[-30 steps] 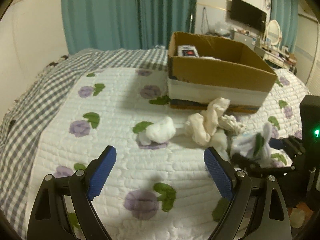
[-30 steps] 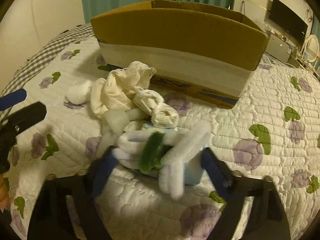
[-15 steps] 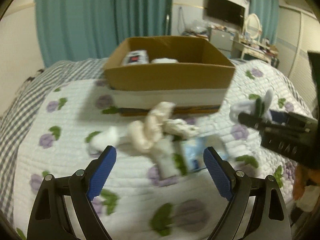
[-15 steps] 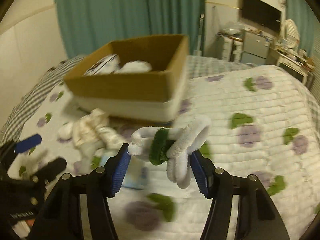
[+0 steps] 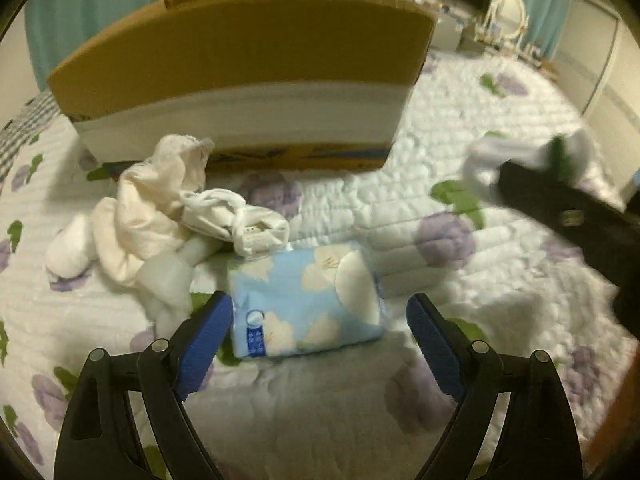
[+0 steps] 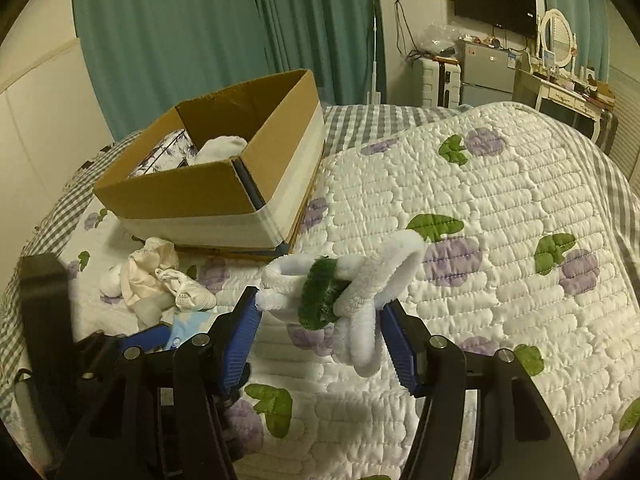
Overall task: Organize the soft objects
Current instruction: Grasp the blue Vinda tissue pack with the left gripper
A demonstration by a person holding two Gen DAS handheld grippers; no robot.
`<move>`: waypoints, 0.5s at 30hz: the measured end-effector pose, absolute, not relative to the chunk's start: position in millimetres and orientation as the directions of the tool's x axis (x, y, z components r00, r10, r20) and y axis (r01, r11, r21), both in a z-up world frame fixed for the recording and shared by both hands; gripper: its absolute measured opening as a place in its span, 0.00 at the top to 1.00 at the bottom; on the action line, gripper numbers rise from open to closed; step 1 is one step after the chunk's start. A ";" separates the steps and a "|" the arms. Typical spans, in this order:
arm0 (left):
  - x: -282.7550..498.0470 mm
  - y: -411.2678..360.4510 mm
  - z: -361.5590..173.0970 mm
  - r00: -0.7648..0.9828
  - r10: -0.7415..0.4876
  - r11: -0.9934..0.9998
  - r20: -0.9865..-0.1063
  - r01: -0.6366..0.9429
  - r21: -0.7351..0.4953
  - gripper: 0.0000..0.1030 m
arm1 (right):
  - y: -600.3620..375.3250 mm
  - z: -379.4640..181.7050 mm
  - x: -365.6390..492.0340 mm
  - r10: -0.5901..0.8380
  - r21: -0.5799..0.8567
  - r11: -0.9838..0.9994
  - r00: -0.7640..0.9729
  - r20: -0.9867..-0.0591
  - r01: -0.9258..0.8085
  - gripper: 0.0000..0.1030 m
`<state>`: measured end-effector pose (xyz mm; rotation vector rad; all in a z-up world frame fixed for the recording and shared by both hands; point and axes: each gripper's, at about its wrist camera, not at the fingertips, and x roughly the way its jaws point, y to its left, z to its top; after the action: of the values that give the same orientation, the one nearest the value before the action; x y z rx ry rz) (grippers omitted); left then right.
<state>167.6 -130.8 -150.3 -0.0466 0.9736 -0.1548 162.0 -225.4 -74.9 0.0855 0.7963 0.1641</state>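
socks (image 6: 344,280), white and green, sit clamped in the right tool (image 6: 320,320), held above the bed (image 6: 500,208) right of the box (image 6: 224,184). left tool (image 5: 320,332) hangs spread apart around the blue pack (image 5: 304,296), beside a pile of white cloths (image 5: 160,208).

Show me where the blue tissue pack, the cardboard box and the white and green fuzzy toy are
blue tissue pack (image 5: 306,298): left wrist view, middle of its top face.
cardboard box (image 6: 192,194): right wrist view, near brown wall.
white and green fuzzy toy (image 6: 320,294): right wrist view, green band.
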 end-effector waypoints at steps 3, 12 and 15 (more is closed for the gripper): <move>176.0 -134.0 -162.3 0.532 -0.092 0.995 -0.842 0.086 -0.055 0.14 | -225.6 -75.6 161.8 0.173 0.134 0.985 0.688 -0.705 -0.111 0.42; 162.2 -117.0 -159.8 0.513 -0.139 0.990 -0.847 0.089 -0.109 0.72 | -224.7 -74.2 156.6 0.165 0.123 0.986 0.697 -0.698 -0.111 0.42; 152.3 -106.8 -154.8 0.507 -0.159 0.987 -0.847 0.096 -0.128 0.81 | -224.5 -72.3 152.0 0.161 0.119 0.987 0.704 -0.692 -0.109 0.42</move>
<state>152.3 -106.8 -154.8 -0.0670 1.0280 -0.1541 152.0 -224.5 -72.3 0.0704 0.7754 0.1505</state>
